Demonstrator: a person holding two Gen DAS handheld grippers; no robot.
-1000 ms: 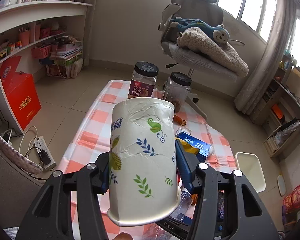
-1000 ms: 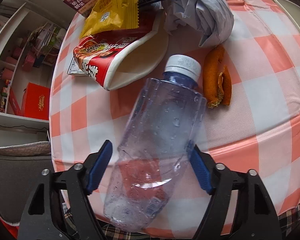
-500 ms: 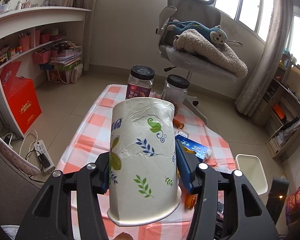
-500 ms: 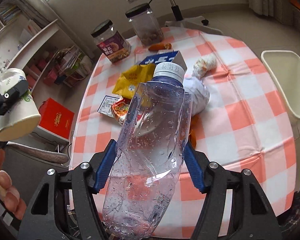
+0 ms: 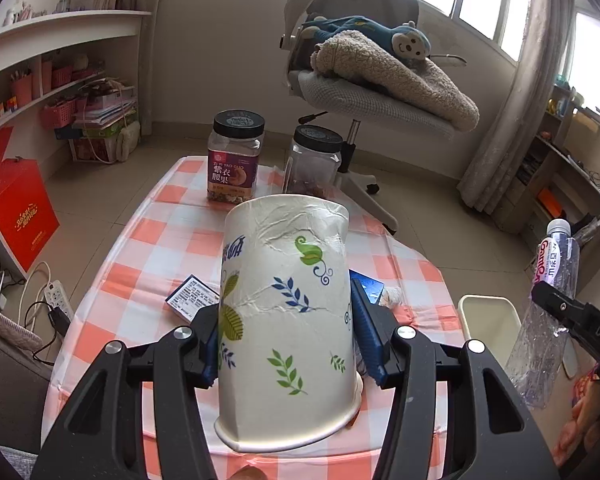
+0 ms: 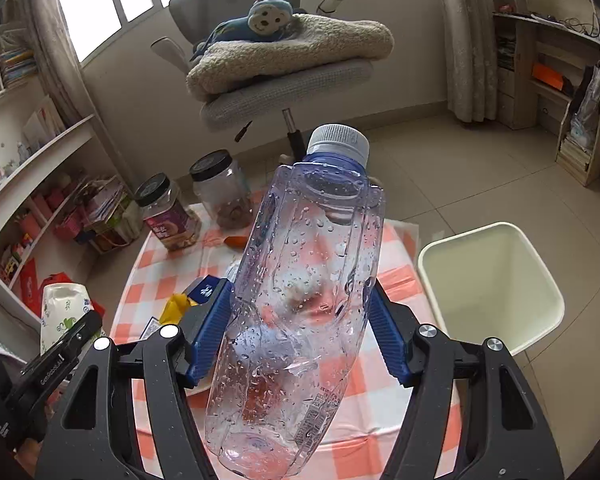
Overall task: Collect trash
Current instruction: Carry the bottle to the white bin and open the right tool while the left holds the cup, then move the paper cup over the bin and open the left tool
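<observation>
A crumpled paper cup (image 5: 286, 320) printed with leaves is clamped upside down between the blue pads of the left claw (image 5: 286, 334), its rim toward the camera, and is held above the near edge of the surface (image 5: 172, 240), which is covered with an orange-and-white checked cloth. To the left of the cup a small printed box (image 5: 192, 298) is seen lying on the cloth. At the far end of the surface two black-lidded plastic jars are set side by side: a purple-labelled jar (image 5: 233, 158) on the left and a clear jar (image 5: 315, 164) on the right. Behind them a grey office chair (image 5: 364, 92) is piled with a fleece blanket and a blue plush monkey (image 5: 384, 36).

Further right, a clear plastic bottle (image 6: 300, 304) with a white cap, beaded with droplets inside, is gripped around its middle by the right claw (image 6: 300, 336) and is held tilted, cap away from the camera, over the right part of the surface. A yellow wrapper (image 6: 174, 306) and a blue carton (image 6: 206, 288) are left on the cloth. To the right of the surface, on the floor, a cream waste bin (image 6: 492, 280) is standing open, just beside the held bottle.
</observation>
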